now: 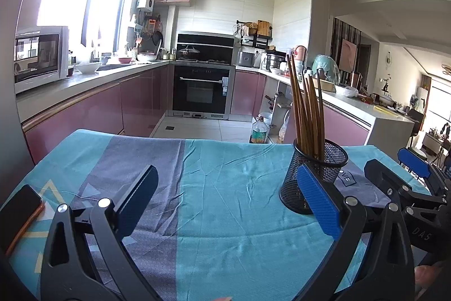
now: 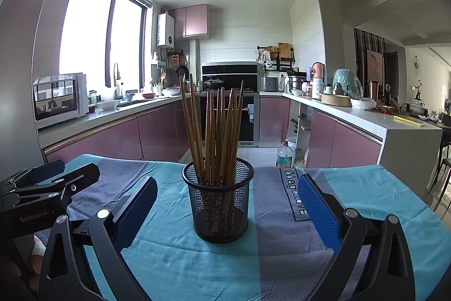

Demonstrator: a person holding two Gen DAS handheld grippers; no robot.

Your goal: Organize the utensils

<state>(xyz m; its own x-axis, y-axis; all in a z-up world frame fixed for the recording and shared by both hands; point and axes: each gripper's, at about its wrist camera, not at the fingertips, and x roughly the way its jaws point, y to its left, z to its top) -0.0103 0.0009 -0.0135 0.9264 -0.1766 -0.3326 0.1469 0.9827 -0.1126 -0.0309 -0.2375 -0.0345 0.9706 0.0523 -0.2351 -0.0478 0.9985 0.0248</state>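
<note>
1. Wooden brown chopsticks (image 2: pixel 217 129) are standing bunched in the black mesh cup (image 2: pixel 218 205) on the teal-and-grey cloth (image 2: pixel 180 258).
2. Right gripper (image 2: pixel 225 212) is gaping wide, empty, framing the cup.
3. Left gripper (image 1: pixel 228 203) is likewise open, idling beside.
4. Judging: pinch one stick high; avoid tipping the cup.

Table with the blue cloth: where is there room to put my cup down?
Bare cloth lies between the black mesh cup of wooden chopsticks and the dark phone at the left edge. Near the mesh cup it is crowded.
</note>
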